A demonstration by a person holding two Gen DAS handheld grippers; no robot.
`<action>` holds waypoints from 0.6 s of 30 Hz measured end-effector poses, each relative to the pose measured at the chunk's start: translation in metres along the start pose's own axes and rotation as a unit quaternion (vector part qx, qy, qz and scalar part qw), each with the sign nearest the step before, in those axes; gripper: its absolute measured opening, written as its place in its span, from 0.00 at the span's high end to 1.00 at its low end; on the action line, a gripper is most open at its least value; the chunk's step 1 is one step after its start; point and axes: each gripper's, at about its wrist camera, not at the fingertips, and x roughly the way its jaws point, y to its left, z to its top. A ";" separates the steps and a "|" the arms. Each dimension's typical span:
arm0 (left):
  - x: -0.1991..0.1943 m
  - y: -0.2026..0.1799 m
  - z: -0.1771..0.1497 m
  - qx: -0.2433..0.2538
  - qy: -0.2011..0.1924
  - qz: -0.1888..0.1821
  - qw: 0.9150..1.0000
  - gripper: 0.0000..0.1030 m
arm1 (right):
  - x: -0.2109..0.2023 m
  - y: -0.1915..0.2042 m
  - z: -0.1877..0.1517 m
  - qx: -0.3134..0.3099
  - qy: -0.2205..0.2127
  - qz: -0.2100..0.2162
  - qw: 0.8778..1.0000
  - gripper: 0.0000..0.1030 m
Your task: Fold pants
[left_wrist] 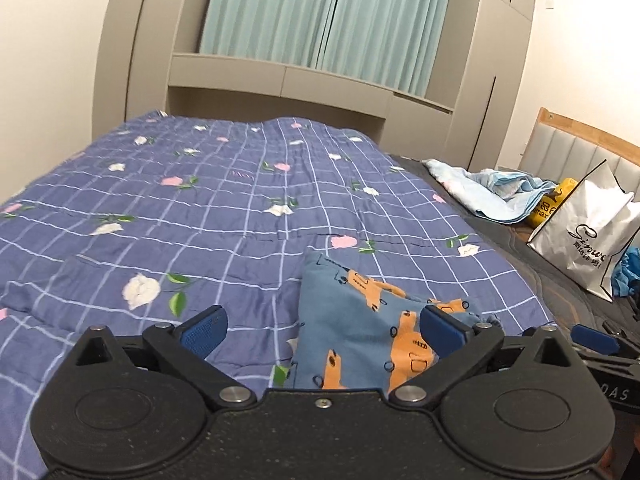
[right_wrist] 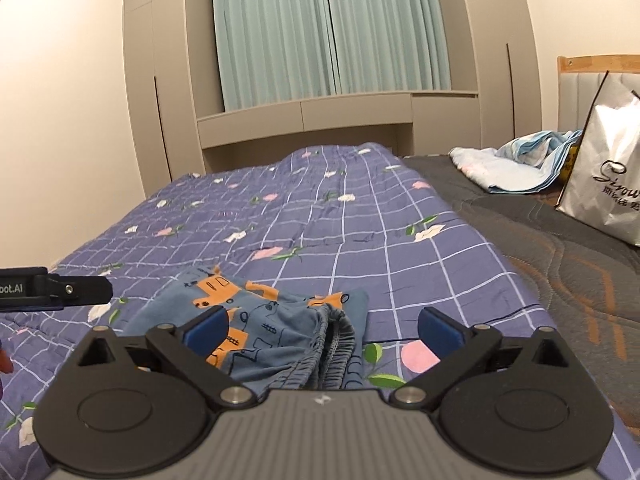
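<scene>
Blue pants (right_wrist: 260, 320) with orange vehicles; purple checked floral quilt (left_wrist: 200, 208).

Both wrist cameras sit low and close over the bed (left_wrist: 200, 200), facing the curtain (left_wrist: 320, 20) and wardrobe. They share the pants (right_wrist: 260, 320), seen from the left in one, right in the other.

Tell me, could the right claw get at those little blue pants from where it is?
Probably yes: the right claw is open with the pants bunched on the quilt right between its fingers, nothing blocking.
</scene>
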 end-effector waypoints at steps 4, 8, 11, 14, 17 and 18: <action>-0.021 0.001 -0.010 0.001 -0.008 0.006 1.000 0.01 | -0.021 0.005 -0.005 0.000 -0.013 -0.002 1.000 0.00; -0.042 0.002 -0.024 0.003 -0.013 0.008 1.000 0.01 | -0.043 0.010 -0.012 0.002 -0.024 -0.001 1.000 0.00; -0.059 0.003 -0.035 0.006 -0.016 0.012 1.000 0.01 | -0.058 0.017 -0.019 -0.002 -0.024 0.002 1.000 0.00; -0.074 0.003 -0.045 0.012 -0.019 0.015 1.000 0.01 | -0.071 0.024 -0.026 -0.010 -0.017 0.007 1.000 0.00; -0.091 0.004 -0.057 0.018 -0.020 0.018 0.999 0.01 | -0.084 0.032 -0.034 -0.014 -0.012 0.011 1.000 0.00; -0.096 0.005 -0.061 0.021 -0.021 0.018 0.999 0.01 | -0.088 0.034 -0.036 -0.015 -0.011 0.011 1.000 0.00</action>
